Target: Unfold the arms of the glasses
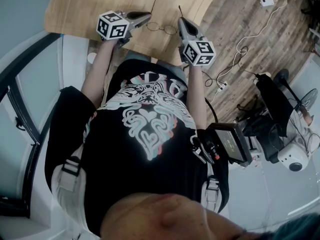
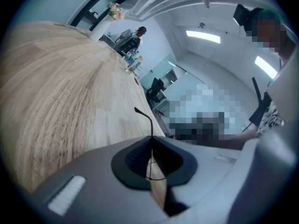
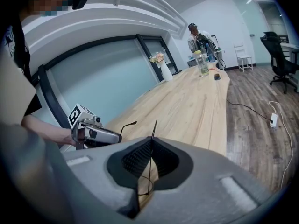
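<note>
Left gripper (image 2: 152, 140): jaws are pressing fully together on one wire arm (image 2: 142, 115) of the glasses (image 1: 162, 27), with the curved tip poking out past the pads toward 12 o'clock. Right gripper (image 3: 152, 141): jaws are likewise clamping shut on the other wire arm (image 3: 154, 126), tip standing up at 12. In the head view the left gripper (image 1: 146, 18) and right gripper (image 1: 181, 22) are sitting at 9 and 3 of the lenses, so the frame is hanging between them over the near strip of the table (image 1: 85, 6); I cannot tell whether it is touching the wood. Both arms are pointing roughly the same way, which I am reading as open or close to it. Risks: the wire is thin and each pinch is landing on a narrow line, so pulling the grippers further apart toward 9 and 3 is likely to overbend a hinge or twist the frame. Any slack in one pinch would be letting the glasses swing on the other arm and drop. The near table edge is lying at 6, right against the person's torso (image 1: 150, 119), so a dropped frame could be sliding off there. Room: open wood is stretching toward 12, with bottles (image 3: 202, 62) and a vase (image 3: 164, 71) well apart at the far end. Floor with a cable (image 3: 250, 109) and power strip (image 3: 274, 120) is lying off toward 3, and the left gripper (image 3: 93, 132) is sitting near at 9 in the right gripper view.
</note>
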The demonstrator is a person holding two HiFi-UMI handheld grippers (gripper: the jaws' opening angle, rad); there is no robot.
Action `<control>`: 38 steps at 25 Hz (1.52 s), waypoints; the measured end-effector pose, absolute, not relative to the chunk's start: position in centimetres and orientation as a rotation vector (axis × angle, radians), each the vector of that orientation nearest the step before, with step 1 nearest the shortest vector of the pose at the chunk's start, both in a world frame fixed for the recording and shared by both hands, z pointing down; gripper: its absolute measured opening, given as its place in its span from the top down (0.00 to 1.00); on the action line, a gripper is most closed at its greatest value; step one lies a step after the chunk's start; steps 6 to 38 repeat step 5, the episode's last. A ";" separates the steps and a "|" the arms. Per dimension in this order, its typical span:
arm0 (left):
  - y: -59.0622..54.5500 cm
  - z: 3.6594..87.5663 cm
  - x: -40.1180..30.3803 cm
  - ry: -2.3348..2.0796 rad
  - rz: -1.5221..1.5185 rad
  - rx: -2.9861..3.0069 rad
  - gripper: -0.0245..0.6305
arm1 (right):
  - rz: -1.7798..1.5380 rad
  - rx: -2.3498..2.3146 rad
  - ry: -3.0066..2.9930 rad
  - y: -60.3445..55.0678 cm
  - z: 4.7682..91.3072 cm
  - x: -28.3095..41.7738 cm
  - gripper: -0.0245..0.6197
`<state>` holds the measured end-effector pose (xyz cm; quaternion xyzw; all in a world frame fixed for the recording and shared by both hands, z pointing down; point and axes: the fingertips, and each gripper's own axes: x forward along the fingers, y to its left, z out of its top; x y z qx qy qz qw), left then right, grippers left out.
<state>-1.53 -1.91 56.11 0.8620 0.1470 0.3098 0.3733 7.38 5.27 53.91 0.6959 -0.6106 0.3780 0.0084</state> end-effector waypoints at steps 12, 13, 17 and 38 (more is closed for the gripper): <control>-1.8 56.1 -1.6 0.379 0.795 2.214 0.97 | 1.183 2.173 -1.912 5.4 53.9 7.3 0.96; -1.8 56.1 -1.6 0.379 0.795 2.214 0.97 | 1.183 2.173 -1.912 5.4 53.9 7.3 0.96; -1.8 56.1 -1.6 0.379 0.795 2.214 0.97 | 1.183 2.173 -1.912 5.4 53.9 7.3 0.96; -1.8 56.1 -1.6 0.379 0.795 2.214 0.97 | 1.183 2.173 -1.912 5.4 53.9 7.3 0.96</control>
